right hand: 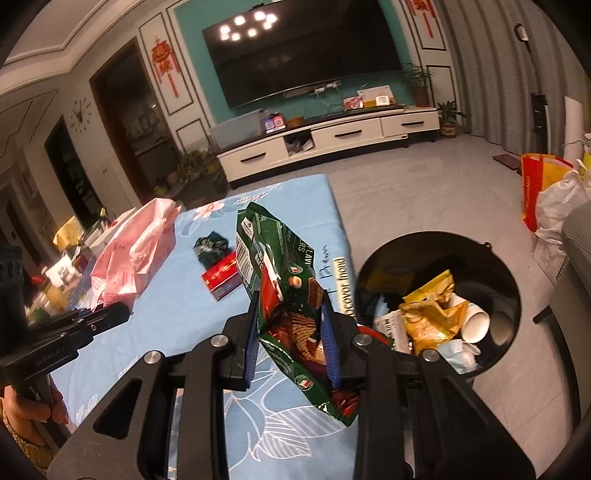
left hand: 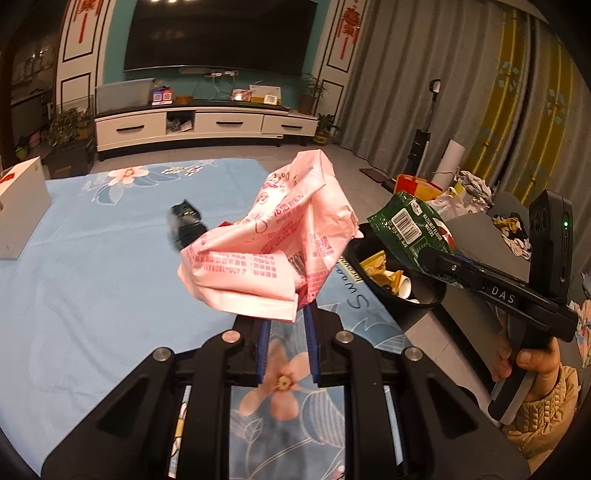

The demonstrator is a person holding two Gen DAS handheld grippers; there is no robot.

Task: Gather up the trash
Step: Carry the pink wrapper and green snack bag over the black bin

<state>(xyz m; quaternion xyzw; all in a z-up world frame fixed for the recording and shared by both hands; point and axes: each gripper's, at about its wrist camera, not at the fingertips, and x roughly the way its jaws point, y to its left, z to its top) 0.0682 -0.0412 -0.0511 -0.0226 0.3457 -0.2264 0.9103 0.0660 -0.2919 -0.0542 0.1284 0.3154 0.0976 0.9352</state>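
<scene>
The left gripper (left hand: 286,314) is clamped narrow on the lower edge of a crumpled pink plastic bag (left hand: 275,240), which hangs in the air above the table; the bag is thin, creased, and covered in red print, with a phone number starting "400-1808" readable upside down. Behind it a small dark wrapper (left hand: 184,223) lies on the cloth, and from the right wrist view a red packet (right hand: 221,277) lies just beside that wrapper. The right gripper (right hand: 291,332) is closed partway on a green snack wrapper (right hand: 284,295), its blue pads pressing both sides; the wrapper is glossy, torn open, and shows wafers, a barcode and the words "HAZELNUT FLAVOUR WAFERS". It is held up near the table's right edge, close to a round black bin (right hand: 436,243) on the floor that contains gold wrappers, paper cups and a face mask.

The table is covered by a light blue floral cloth (left hand: 92,277) with script lettering along its right edge. A white box (left hand: 22,210) sits at far left. Beyond are a wall-mounted television (left hand: 221,33), a white media cabinet (left hand: 203,125), red knot ornaments, potted plants and grey curtains (left hand: 406,74). The right gripper's body reads "DAS".
</scene>
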